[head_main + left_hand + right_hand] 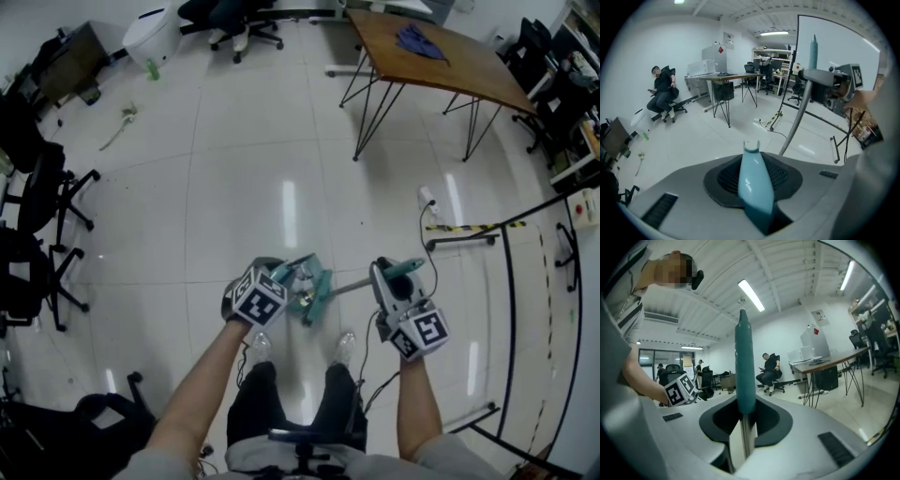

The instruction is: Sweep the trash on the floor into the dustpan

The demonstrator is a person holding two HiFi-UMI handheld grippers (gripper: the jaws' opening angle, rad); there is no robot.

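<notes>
The floor [234, 178] carries the trash [120, 126], a pale scrap well apart from the person, toward its far left edge. Both tools seem to be carried off the ground for now, not sweeping. The right gripper [401, 286] is clamped high on the broom [349, 285], probably for reach. The left gripper [267, 289] is clamped on the dustpan handle [753, 180], ready to set it down.

A crumpled blue cloth [419, 40] is lying on the brown wooden table with thin black metal legs [469, 70]. Black wheeled office chairs [42, 190] are standing along the left, and a white power strip [427, 198] is lying near a yellow-and-black striped floor strip [459, 227].
</notes>
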